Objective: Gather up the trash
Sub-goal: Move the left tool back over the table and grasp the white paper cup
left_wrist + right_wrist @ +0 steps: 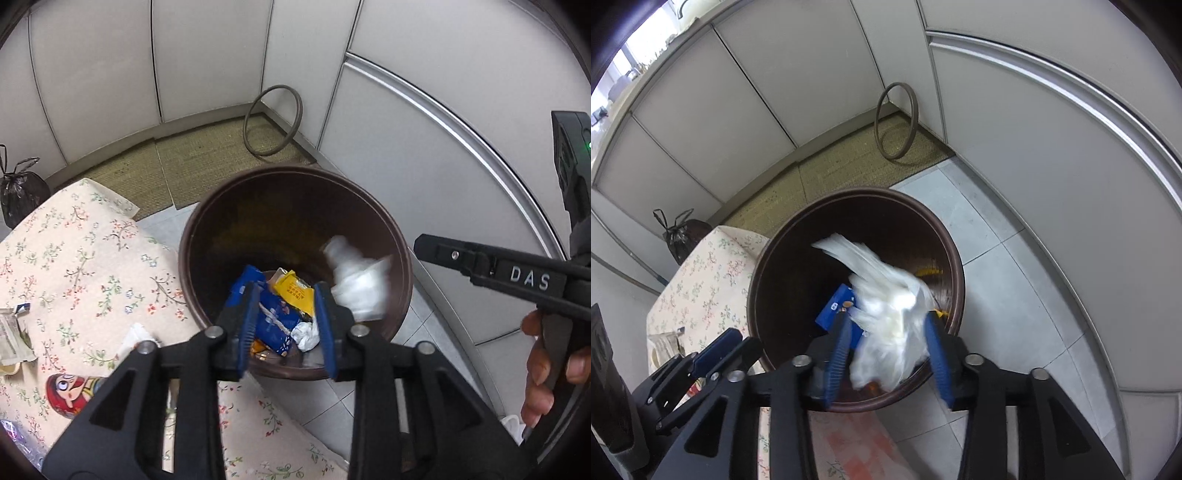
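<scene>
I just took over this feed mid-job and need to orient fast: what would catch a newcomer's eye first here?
The round brown trash bin fills the middle of both views, standing on the tiled floor beside a floral-cloth table. A blurred white plastic bag is over the bin's mouth, between the open right gripper fingers. Blue and yellow wrappers lie at the bottom, below the open left gripper.

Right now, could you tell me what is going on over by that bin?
A person is clearing trash into the brown bin beside the flowered table. Both tongs are above it with jaws open. A blurred white plastic bag is dropping from the right tongs; the left tongs hold nothing. Blue and yellow wrappers already lie inside.
</scene>
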Demonstrator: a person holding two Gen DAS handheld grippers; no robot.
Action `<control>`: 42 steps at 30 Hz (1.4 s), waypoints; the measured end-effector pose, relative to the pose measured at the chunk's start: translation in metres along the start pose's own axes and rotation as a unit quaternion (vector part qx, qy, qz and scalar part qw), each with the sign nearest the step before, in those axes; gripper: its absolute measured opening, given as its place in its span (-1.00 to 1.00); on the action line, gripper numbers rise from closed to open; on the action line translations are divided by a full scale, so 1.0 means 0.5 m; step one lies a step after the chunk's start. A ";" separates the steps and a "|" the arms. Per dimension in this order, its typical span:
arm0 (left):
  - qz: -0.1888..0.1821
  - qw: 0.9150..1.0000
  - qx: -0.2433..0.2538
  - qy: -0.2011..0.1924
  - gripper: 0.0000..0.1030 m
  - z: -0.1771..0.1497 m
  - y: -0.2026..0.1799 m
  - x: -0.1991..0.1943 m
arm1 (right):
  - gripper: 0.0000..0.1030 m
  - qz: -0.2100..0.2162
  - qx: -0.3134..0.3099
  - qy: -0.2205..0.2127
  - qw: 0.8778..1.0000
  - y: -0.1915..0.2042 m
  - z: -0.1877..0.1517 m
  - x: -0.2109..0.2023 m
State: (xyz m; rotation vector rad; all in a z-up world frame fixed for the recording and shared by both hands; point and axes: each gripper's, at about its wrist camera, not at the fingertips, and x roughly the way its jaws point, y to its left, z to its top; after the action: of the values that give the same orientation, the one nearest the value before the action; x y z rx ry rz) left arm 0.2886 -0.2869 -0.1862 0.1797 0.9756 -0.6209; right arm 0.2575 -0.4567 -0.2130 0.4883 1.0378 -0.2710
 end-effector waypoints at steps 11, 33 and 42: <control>0.018 0.999 0.013 -0.033 0.34 -0.035 0.059 -0.144 | -0.04 -0.006 -0.031 -0.030 0.999 0.046 -0.008 -0.078; 0.150 0.986 -0.063 -0.019 0.78 -0.253 0.372 -0.434 | 0.42 0.027 -0.221 -0.029 0.975 0.317 -0.160 -0.174; 0.161 0.971 -0.166 0.053 0.78 -0.370 0.536 -0.400 | 0.42 0.015 -0.234 0.005 0.972 0.370 -0.184 -0.113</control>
State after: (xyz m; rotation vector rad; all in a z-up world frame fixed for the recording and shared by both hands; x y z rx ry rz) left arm 0.2270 0.0893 -0.1610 0.0713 1.1102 -0.1466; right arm 0.2414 -0.2514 -0.1540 0.0783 1.0630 0.0080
